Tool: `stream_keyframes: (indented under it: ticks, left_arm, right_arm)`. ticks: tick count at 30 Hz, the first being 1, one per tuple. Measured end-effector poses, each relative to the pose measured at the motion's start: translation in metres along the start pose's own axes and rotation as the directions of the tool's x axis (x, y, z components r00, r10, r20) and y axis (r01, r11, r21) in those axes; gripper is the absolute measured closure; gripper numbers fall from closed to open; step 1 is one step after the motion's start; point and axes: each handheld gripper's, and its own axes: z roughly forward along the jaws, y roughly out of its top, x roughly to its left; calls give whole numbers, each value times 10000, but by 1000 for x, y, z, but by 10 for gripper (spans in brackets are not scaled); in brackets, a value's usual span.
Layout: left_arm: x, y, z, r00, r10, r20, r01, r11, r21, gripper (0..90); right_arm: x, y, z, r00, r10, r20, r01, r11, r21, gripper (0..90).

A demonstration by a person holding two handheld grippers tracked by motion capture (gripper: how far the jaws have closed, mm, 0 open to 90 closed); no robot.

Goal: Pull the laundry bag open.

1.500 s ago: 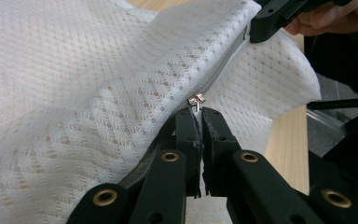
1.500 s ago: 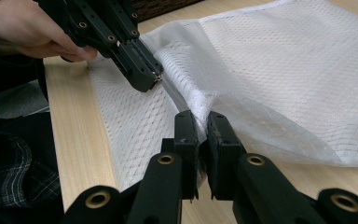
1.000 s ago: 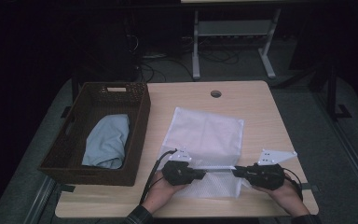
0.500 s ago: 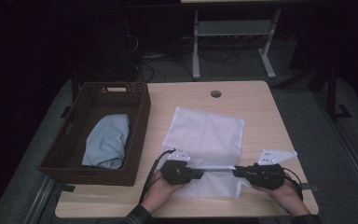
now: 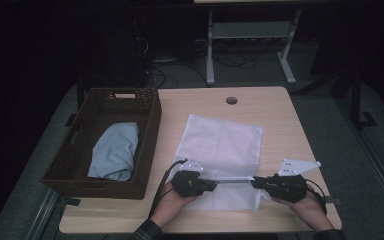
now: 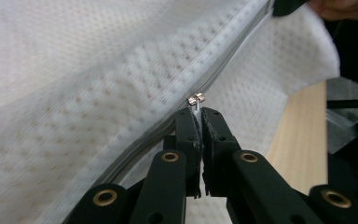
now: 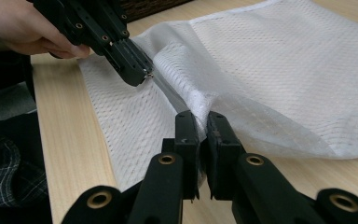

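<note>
A white mesh bag (image 5: 221, 145) lies flat in the middle of the table, its zipper edge nearest the person. My left gripper (image 5: 213, 186) is shut on the small metal zipper pull (image 6: 196, 98), as the left gripper view shows close up with the jaws (image 6: 199, 112) pressed together. My right gripper (image 5: 254, 183) points toward it from the right and is shut on the bag's fabric at the zipper edge (image 7: 200, 105). The right gripper view also shows the left gripper (image 7: 137, 70) a short way off along the zipper.
A dark wicker basket (image 5: 152, 130) stands at the table's left with a folded light blue cloth (image 5: 114, 152) inside. The wooden table (image 5: 280, 115) has a cable hole (image 5: 231, 100) near its far edge. White desk legs and cables stand beyond it.
</note>
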Motion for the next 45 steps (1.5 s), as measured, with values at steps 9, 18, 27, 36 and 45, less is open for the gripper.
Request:
stream_keyframes:
  ticks: [9, 18, 27, 36, 45]
  left_arm:
    - [2, 0, 1, 10000, -70, 48, 69, 9999, 99, 871]
    - [8, -2, -1, 9998, -167, -125, 171, 9995, 264, 871]
    - [12, -3, -4, 9992, -318, -232, 326, 9990, 307, 871]
    - [14, -3, -6, 9995, -291, -152, 295, 9992, 266, 870]
    - [18, -3, -13, 9990, -382, -237, 385, 9992, 143, 870]
  right_arm:
    - [-4, -3, 1, 9997, -42, 239, 39, 9999, 149, 839]
    - [-10, -5, 1, 9996, 271, 43, -271, 9995, 168, 838]
    - [-18, -9, -4, 9985, 531, -150, -532, 9986, -14, 838]
    - [-29, -12, -4, 9947, 802, -651, -803, 9968, 11, 838]
    - [-32, -12, -6, 9961, 761, -456, -767, 9970, -115, 836]
